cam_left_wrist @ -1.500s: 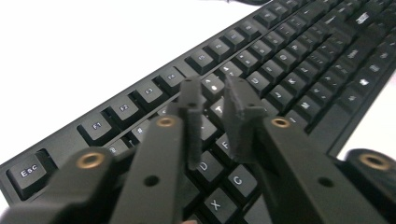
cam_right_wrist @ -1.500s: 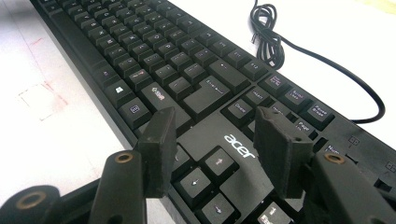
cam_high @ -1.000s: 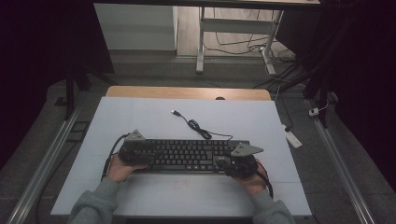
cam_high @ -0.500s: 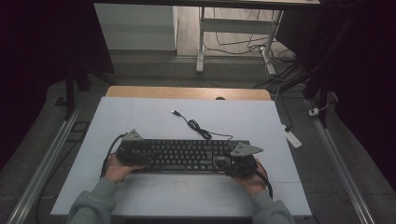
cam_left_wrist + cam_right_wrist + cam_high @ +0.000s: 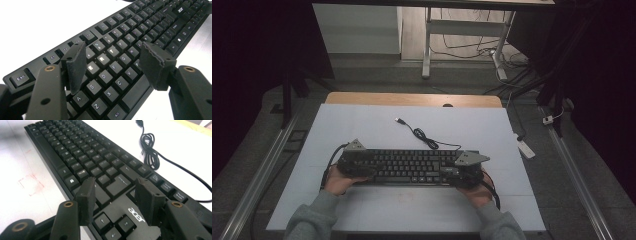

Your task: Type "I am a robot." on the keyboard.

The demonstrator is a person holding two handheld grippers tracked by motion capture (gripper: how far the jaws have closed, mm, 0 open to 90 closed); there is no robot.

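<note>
The left gripper (image 5: 113,66) has just spread open over the keyboard (image 5: 407,167); the right gripper (image 5: 116,202), open, narrows above it, both poised to press keys.

Keyboard (image 5: 140,32) ends cut off by both gripper views' edges, far key legends perhaps too blurred to read
</note>
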